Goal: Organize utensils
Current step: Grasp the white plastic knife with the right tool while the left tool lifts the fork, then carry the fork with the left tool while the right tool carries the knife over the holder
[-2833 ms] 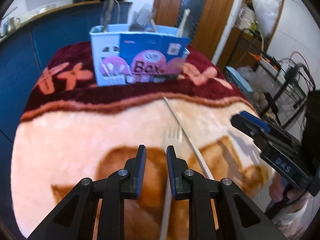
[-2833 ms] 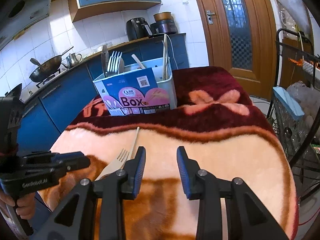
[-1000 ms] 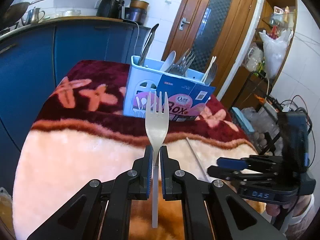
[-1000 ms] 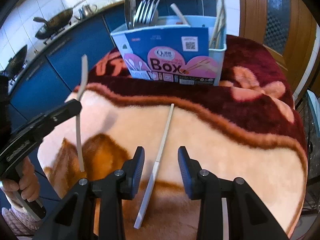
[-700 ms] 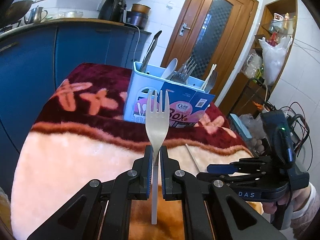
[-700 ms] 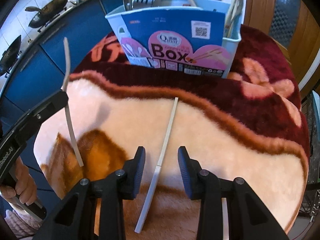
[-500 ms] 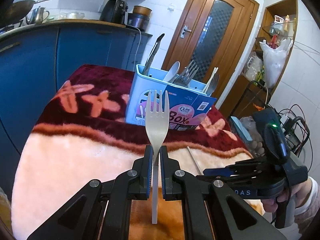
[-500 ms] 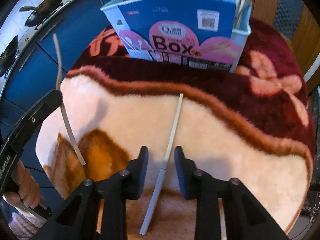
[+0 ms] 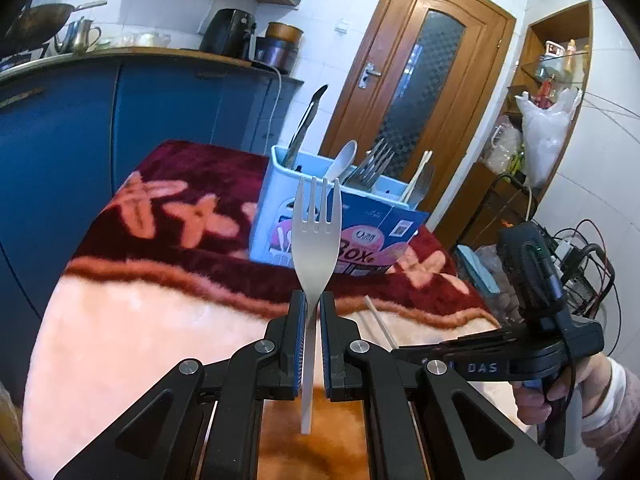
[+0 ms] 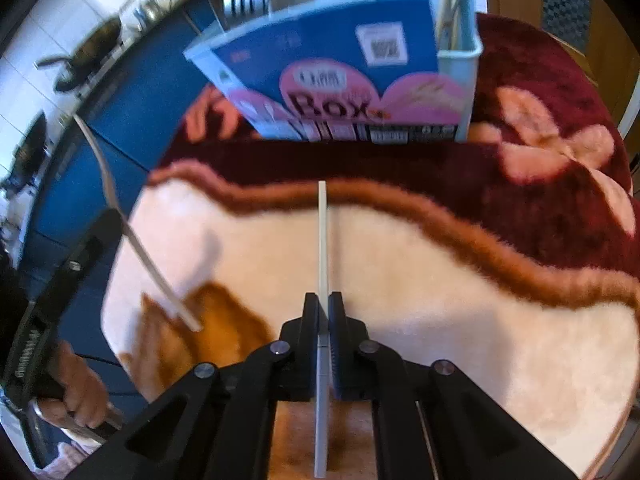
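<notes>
Right hand-held gripper (image 10: pixel 323 320) has just clamped the chopstick (image 10: pixel 322 240), left hand-held gripper (image 9: pixel 312 320) already pinches the fork (image 9: pixel 316 232), holder box (image 10: pixel 340 80) waits at 12 o'clock.

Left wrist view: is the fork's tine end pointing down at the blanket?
No. The white fork stands upright in the left gripper, tines up in front of the blue utensil box.

My left wrist camera looks forward and slightly downward along its fingers, across the blanket (image 9: pixel 160 320) toward the utensil box (image 9: pixel 340 220) and door (image 9: pixel 420 92). My right wrist camera tilts steeply down, close over the blanket (image 10: pixel 440 300). Both views share the utensil box (image 10: pixel 340 80) and blanket.
</notes>
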Available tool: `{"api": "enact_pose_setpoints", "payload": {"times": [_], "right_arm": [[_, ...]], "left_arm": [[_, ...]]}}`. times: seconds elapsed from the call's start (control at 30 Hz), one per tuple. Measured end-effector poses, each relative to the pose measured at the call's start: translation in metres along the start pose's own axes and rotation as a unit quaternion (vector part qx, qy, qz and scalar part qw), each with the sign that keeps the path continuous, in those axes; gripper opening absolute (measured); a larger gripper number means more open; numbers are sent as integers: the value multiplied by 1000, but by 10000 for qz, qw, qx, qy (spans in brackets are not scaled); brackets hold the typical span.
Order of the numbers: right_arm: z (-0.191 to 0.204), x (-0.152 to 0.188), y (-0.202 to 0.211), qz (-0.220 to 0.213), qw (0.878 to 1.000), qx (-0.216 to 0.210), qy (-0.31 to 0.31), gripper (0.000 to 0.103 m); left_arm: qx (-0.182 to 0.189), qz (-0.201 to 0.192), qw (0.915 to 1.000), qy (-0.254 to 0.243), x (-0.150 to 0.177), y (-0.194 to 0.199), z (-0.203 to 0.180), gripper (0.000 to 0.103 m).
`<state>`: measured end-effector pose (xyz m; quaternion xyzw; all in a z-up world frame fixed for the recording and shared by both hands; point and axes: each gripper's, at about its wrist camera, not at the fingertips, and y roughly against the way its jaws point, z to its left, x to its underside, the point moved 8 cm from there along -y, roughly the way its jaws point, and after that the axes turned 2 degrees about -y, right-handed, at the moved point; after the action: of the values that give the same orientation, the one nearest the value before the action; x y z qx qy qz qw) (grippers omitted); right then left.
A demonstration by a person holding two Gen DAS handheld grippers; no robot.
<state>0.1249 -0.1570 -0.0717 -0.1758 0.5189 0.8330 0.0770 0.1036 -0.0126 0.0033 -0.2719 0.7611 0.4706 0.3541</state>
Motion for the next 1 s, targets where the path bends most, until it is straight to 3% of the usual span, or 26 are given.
{"api": "enact_pose_setpoints", "payload": {"times": [0.27, 0.43, 0.67, 1.0], "right_arm": [[0, -8, 48, -1362, 9905, -181, 83, 7], [-3, -14, 64, -1914, 9815, -39, 73, 7], [-17, -18, 79, -2322, 9726, 9, -83, 7], [-24, -19, 92, -2509, 9678, -81, -162, 7]], "left_arm": [[100, -336, 9994, -41, -23, 6, -8, 6], [50, -545, 9984, -146, -43, 8, -15, 6], [-26, -879, 9956, -310, -76, 18, -23, 6], [-278, -1414, 9886, -444, -128, 17, -26, 6]]}}
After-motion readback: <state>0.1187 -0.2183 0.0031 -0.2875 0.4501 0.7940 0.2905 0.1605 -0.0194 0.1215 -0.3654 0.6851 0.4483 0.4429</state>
